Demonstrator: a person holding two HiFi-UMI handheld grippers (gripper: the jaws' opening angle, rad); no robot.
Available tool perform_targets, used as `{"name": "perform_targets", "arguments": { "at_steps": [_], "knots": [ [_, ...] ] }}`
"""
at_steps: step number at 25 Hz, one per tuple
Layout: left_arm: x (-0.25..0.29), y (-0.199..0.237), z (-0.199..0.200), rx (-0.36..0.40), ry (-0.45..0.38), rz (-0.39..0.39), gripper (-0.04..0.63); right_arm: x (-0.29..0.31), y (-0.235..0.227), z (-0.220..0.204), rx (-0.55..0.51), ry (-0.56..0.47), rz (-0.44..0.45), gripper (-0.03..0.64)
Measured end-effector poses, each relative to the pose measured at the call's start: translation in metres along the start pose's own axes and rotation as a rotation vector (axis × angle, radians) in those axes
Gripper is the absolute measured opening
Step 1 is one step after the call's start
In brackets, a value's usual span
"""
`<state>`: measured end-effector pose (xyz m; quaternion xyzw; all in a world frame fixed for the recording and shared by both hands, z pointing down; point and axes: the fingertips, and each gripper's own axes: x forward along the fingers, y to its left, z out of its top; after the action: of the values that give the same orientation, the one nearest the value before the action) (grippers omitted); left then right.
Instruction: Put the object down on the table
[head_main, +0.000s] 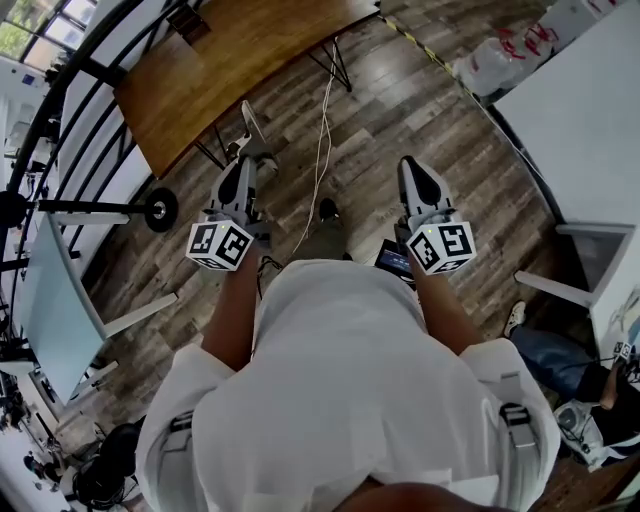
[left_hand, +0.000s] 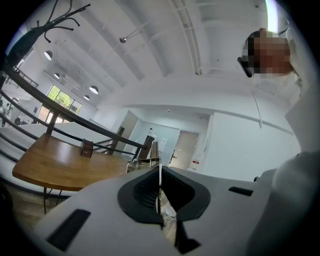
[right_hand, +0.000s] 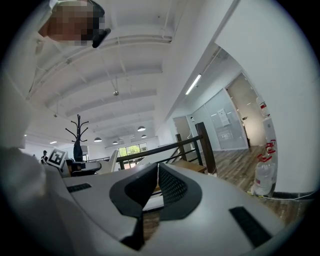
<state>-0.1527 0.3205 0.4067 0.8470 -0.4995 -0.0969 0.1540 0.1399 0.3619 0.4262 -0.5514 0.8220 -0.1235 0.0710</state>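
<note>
I stand on a wood floor holding both grippers out in front, well above it. My left gripper (head_main: 247, 165) (left_hand: 159, 167) is shut on a thin pale flat piece (left_hand: 155, 152), which I see edge-on and which sticks out past the pads. In the head view it shows as a light slab (head_main: 252, 122) ahead of the jaws. The brown wooden table (head_main: 230, 60) (left_hand: 60, 162) lies ahead and to the left. My right gripper (head_main: 411, 165) (right_hand: 158, 167) points forward, its pads meeting at the tip with nothing between them.
A white table (head_main: 580, 110) fills the right side, with water bottles (head_main: 490, 60) (right_hand: 262, 177) beside it. A white cable (head_main: 320, 150) trails across the floor. A dark railing (head_main: 70, 90) (right_hand: 165, 150) runs along the left. Another person's legs (head_main: 560, 365) are at lower right.
</note>
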Motion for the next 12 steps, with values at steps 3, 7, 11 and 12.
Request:
{"name": "perform_targets", "arguments": {
  "at_steps": [3,7,11,12],
  "knots": [
    [0.019,0.017,0.001,-0.015,0.004,0.003,0.017,0.028,-0.006,-0.001,0.005,0.016,-0.006,0.026],
    [0.049,0.041,0.007,-0.016,0.002,0.012,0.017,0.07,-0.008,0.008,-0.015,0.023,0.013,0.026],
    [0.081,0.07,0.019,-0.022,-0.01,0.022,0.017,0.118,-0.013,0.014,-0.03,0.042,0.024,0.026],
    [0.088,0.076,0.022,-0.025,-0.012,0.024,0.017,0.13,-0.014,0.015,-0.032,0.048,0.026,0.026]
  ]
}}
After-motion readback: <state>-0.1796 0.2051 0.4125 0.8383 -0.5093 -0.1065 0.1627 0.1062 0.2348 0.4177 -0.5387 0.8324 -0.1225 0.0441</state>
